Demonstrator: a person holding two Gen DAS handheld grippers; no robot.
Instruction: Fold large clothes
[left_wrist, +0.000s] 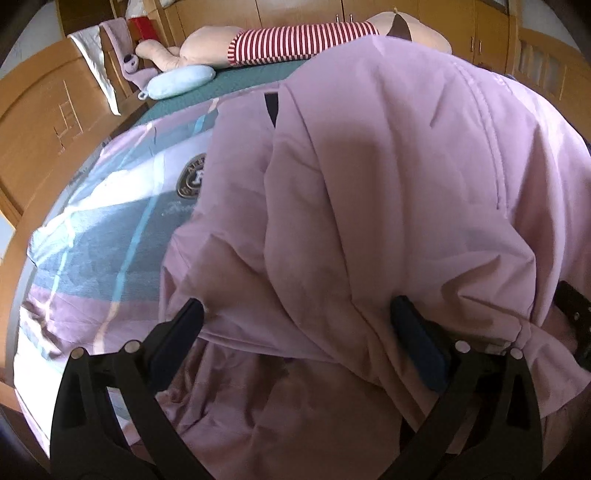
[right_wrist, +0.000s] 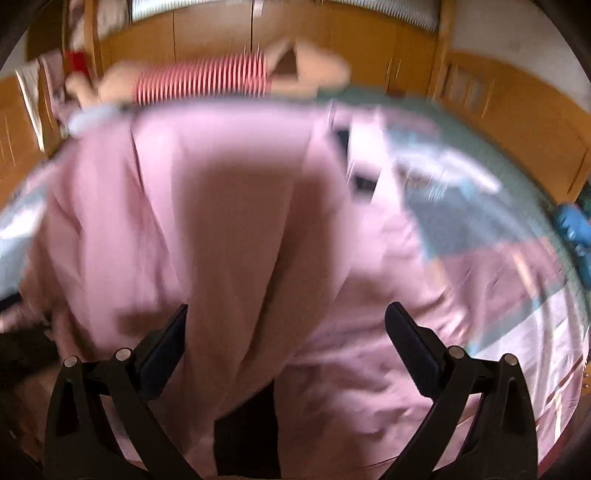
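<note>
A large pink garment (left_wrist: 369, 206) lies bunched on the bed and fills most of both views. It shows blurred in the right wrist view (right_wrist: 229, 221). My left gripper (left_wrist: 299, 314) is open, its fingers spread wide at the garment's near folded edge, with cloth lying between them. My right gripper (right_wrist: 286, 317) is open too, fingers wide apart with a hanging fold of the pink cloth between them. The other gripper's black tip (left_wrist: 572, 314) shows at the far right of the left wrist view, against the cloth.
The bed has a patterned pink, blue and grey cover (left_wrist: 110, 229). A big plush doll in a red striped top (left_wrist: 295, 40) and a light blue pillow (left_wrist: 181, 79) lie at the far side. Wooden headboard (left_wrist: 48, 122) left, wardrobes behind.
</note>
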